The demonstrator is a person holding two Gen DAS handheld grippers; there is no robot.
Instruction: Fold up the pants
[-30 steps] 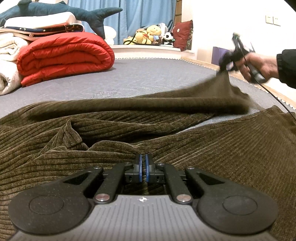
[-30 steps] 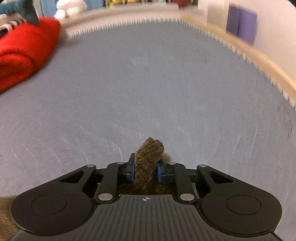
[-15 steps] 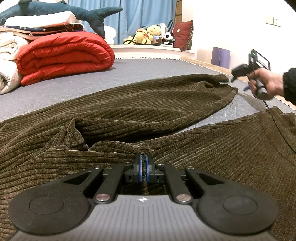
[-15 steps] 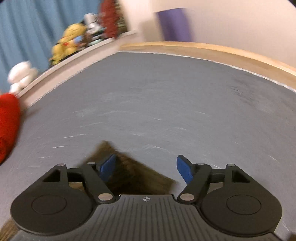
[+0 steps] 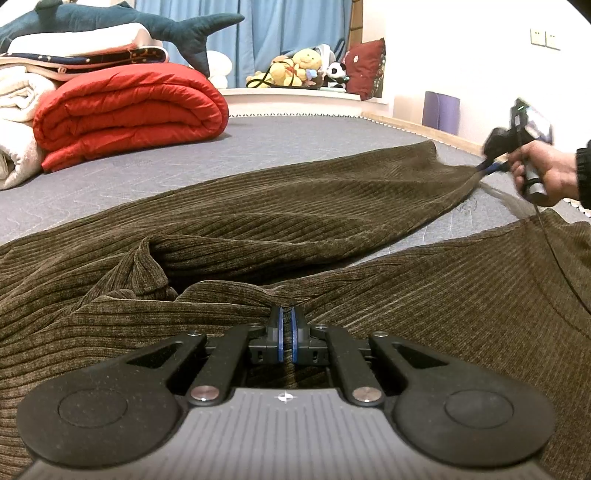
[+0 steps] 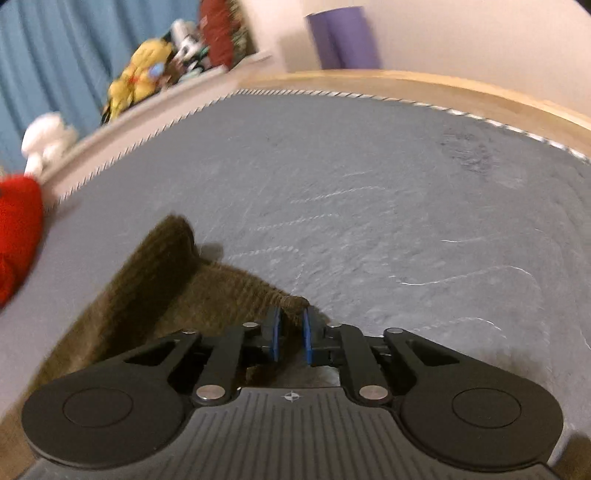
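Your left gripper pinches one pair of brown corduroy pants; your right gripper, slightly blurred, apparently clamps its leg hem.

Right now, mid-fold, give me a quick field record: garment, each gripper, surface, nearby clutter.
garment: brown corduroy pants, spread out, legs apart
left gripper: jaws shut on pants fabric near the crotch
right gripper: jaws shut on a leg hem corner, pulling it taut
surface: grey mattress
clutter: red quilt, plush shark, far from the pants
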